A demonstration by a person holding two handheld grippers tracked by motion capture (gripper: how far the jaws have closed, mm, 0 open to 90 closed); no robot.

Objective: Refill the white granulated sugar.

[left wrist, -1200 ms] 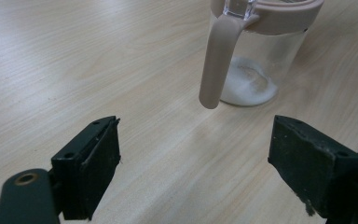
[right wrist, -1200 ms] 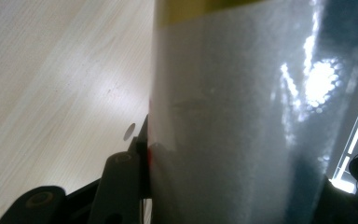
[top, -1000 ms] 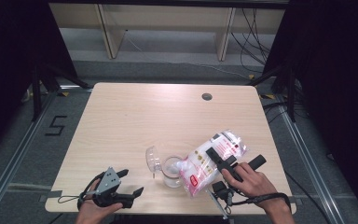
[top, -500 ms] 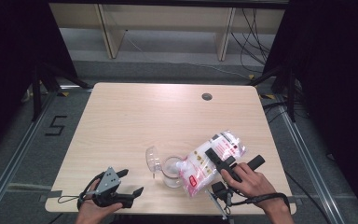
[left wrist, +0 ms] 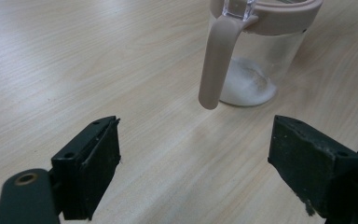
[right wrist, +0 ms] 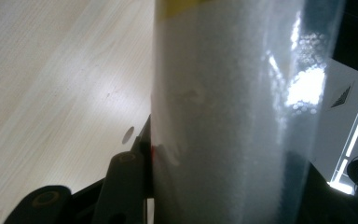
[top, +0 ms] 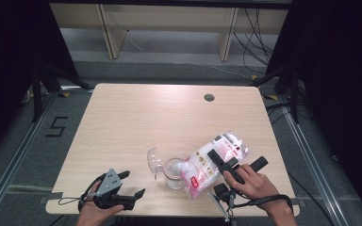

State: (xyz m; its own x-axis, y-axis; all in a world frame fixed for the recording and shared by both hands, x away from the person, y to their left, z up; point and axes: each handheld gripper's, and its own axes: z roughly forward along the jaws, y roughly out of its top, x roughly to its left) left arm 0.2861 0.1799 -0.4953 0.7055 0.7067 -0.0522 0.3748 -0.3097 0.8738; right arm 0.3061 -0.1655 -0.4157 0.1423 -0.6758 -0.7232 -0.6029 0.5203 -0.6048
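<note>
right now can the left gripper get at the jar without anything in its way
Probably yes. The left gripper is open and holds nothing, and only bare table lies between it and the jar. The bag, clamped in the right gripper, tilts over the jar's far side.

jars: 1 | bags: 1 | grippers: 2

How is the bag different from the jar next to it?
The bag is soft plastic with red print, while the jar is clear and stiff with a pinkish rim. The bag is held tilted in the right gripper, but the jar stands upright on the table by itself. The bag looks full of white grains; the jar has only a little at the bottom. Both hold the same kind of white grains.
</note>
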